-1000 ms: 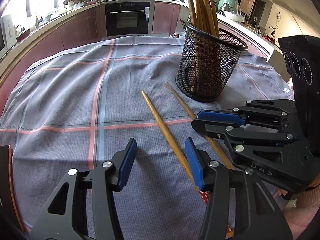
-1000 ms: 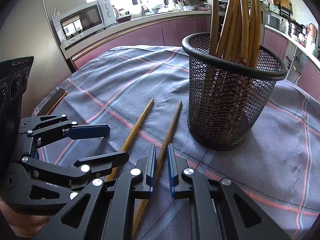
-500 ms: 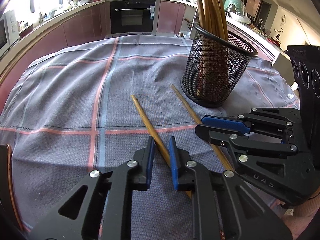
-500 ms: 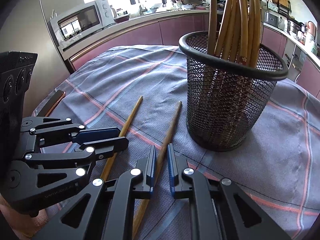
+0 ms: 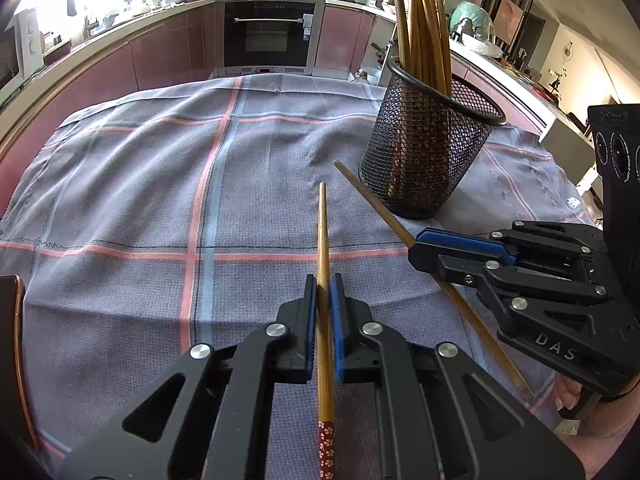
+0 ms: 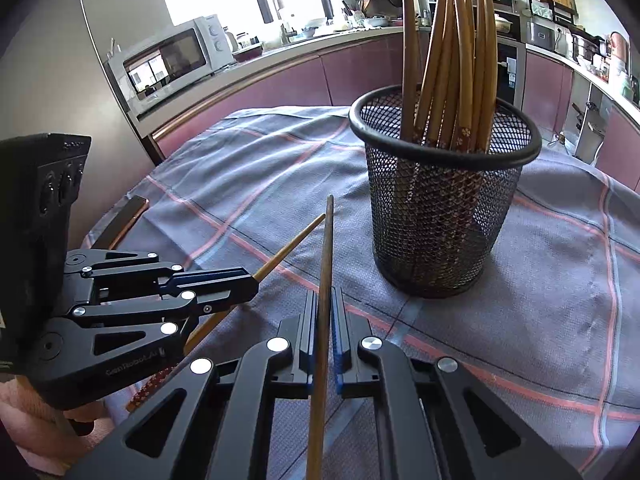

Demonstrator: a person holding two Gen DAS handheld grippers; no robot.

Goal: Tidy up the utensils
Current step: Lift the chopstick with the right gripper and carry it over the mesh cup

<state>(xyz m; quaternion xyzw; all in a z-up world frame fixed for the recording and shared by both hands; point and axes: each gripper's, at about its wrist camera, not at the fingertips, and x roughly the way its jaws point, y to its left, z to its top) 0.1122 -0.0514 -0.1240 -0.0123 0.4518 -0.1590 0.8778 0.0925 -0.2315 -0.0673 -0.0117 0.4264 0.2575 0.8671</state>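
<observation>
A: Chopsticks, two loose, one clamped in each gripper. Left gripper (image 5: pixel 324 292) is closed on the left chopstick (image 5: pixel 323 240); the stick runs straight ahead between the blue pads, tip forward, patterned red end trailing back under the jaws.

B: Right side?

A: Right gripper (image 6: pixel 325 308) is likewise closed on the right chopstick (image 6: pixel 326 248), tip pointed forward and slightly up. Whether either stick is lifted fully clear of the checked cloth (image 5: pixel 140 208) cannot be told.

B: Holder position?

A: Mesh holder (image 6: pixel 440 208) is ahead and to the right of the right gripper, with a bundle of chopsticks (image 6: pixel 452 60) already stood upright in it. From the left gripper it is ahead and further right, past the other tool.

B: Handling notes?

A: Judged light, stiff, thin and smooth wood; likely to pivot or slide in the pads if tilted quickly. Each is held at about mid-length, which should balance well. A grip nearer the thick patterned end would give more reach into the cup.

B: Risks?

A: The two tools are close together, so crossing is to be avoided. The holder looks light and may be tipped if its rim is struck. The standing bundle leaves limited free opening.
</observation>
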